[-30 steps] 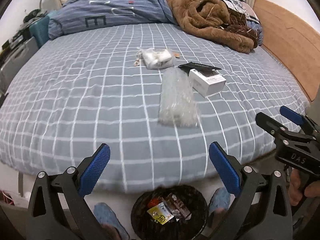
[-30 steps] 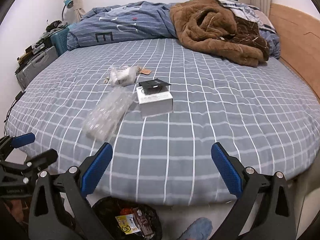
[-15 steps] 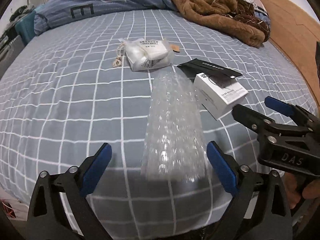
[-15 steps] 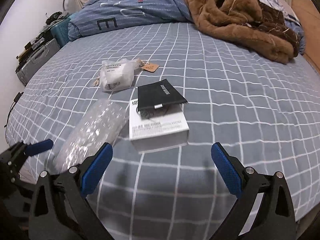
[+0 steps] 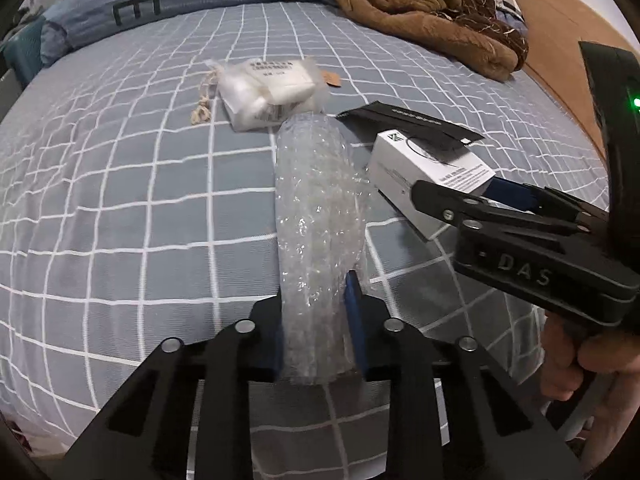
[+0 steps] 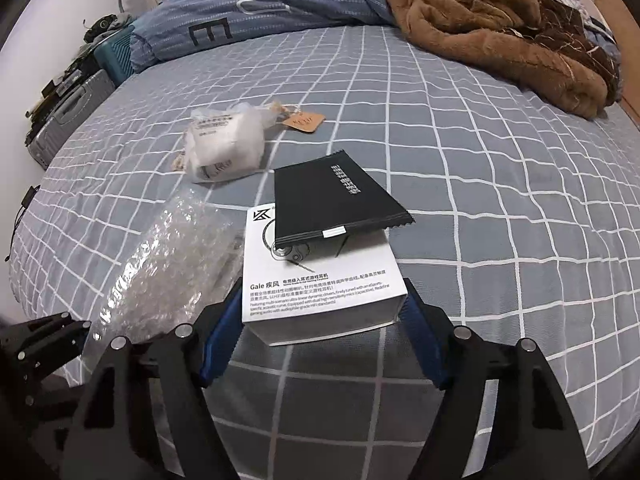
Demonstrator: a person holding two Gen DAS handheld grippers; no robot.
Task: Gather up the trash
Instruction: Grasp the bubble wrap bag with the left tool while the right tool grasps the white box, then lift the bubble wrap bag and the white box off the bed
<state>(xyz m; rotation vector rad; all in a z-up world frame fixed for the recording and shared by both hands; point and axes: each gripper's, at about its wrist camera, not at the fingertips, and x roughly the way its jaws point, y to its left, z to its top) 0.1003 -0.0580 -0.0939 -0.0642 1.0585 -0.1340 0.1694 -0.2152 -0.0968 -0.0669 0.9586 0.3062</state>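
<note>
A roll of clear bubble wrap (image 5: 316, 200) lies lengthwise on the grey checked bed sheet (image 5: 120, 200). My left gripper (image 5: 316, 292) is closing, and its blue pads squeeze the wrap's near end. To its right lies a white earphone box (image 6: 320, 280) with a black pouch (image 6: 332, 196) on top. My right gripper (image 6: 324, 296) is closing too. Its blue pads flank the box's near end, close to both sides; I see no firm press. A white packet in plastic (image 6: 224, 140) and a brown tag (image 6: 304, 122) lie farther back.
A brown fleece blanket (image 6: 500, 20) and a blue duvet (image 6: 260, 8) are heaped at the head of the bed. A grey suitcase (image 6: 68, 116) stands off the left edge. A wooden bed side (image 5: 560, 60) runs along the right. A hand (image 5: 576, 360) grips the right gripper's handle.
Both grippers came forward and down over the bed from above the floor bin. The left jaws closed onto the bubble wrap; the right jaws narrowed around the white box.
</note>
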